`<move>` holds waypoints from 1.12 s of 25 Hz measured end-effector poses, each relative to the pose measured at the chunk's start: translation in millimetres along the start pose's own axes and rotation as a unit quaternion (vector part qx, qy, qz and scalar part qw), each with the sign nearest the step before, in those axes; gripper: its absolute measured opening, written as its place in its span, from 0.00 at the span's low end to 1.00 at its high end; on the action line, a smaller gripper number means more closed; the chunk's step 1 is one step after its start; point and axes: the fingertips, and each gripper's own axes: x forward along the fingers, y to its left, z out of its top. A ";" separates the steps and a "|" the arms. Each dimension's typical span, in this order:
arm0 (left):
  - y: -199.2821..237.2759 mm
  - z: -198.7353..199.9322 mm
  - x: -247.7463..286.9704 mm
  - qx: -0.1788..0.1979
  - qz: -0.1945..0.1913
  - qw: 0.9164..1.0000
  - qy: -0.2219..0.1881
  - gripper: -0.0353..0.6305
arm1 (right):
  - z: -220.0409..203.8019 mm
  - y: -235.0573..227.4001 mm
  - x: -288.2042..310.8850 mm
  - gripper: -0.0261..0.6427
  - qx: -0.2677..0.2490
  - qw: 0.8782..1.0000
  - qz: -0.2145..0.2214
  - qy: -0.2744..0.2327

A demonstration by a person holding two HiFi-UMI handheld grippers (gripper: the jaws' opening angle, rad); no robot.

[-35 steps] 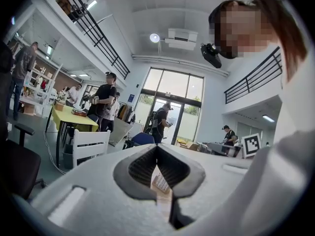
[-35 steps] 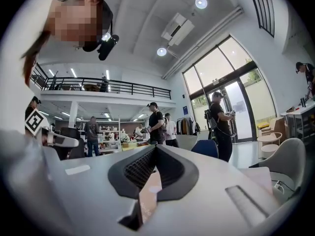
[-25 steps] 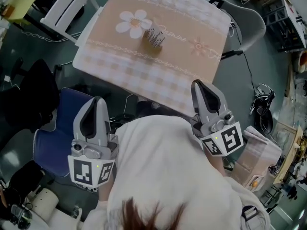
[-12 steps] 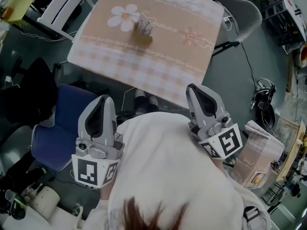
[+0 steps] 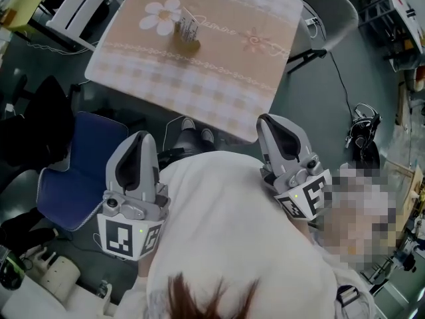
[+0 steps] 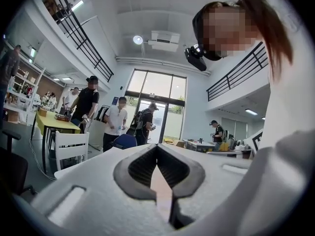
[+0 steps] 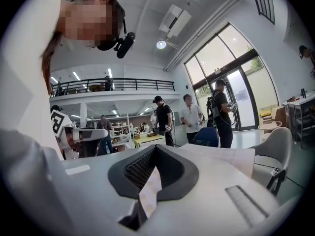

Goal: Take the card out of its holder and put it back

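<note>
Grey left gripper (image 5: 137, 139): jaws clenched, empty.
Grey right gripper (image 5: 275, 121): jaws clenched, empty.
White card (image 5: 188, 24): in small holder (image 5: 187, 40), far on beige checked-cloth worktop (image 5: 199, 88).

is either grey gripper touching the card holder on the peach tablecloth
No, left gripper and right gripper sit short of the card holder.

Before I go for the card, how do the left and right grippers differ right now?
The left gripper hangs over the blue chair, off the table's near edge; the right gripper sits beside the table's near corner. The left gripper's marker cube faces the head camera squarely; the right gripper's is turned aslant. Both are shut, empty, and well short of the card holder.
</note>
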 end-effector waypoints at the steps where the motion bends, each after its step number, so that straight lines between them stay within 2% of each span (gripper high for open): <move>1: -2.3 -0.7 -0.6 0.001 -0.002 1.000 0.000 0.05 | -0.5 1.3 -1.9 0.04 -0.001 1.000 0.001 0.000; 12: -4.3 -2.0 -7.0 0.001 0.007 1.000 -0.010 0.05 | -6.5 9.9 -0.6 0.04 -0.022 0.999 0.030 0.012; 28: -7.8 0.3 1.4 -0.001 -0.010 1.000 -0.006 0.05 | -8.9 9.2 0.3 0.04 -0.019 0.999 0.031 0.018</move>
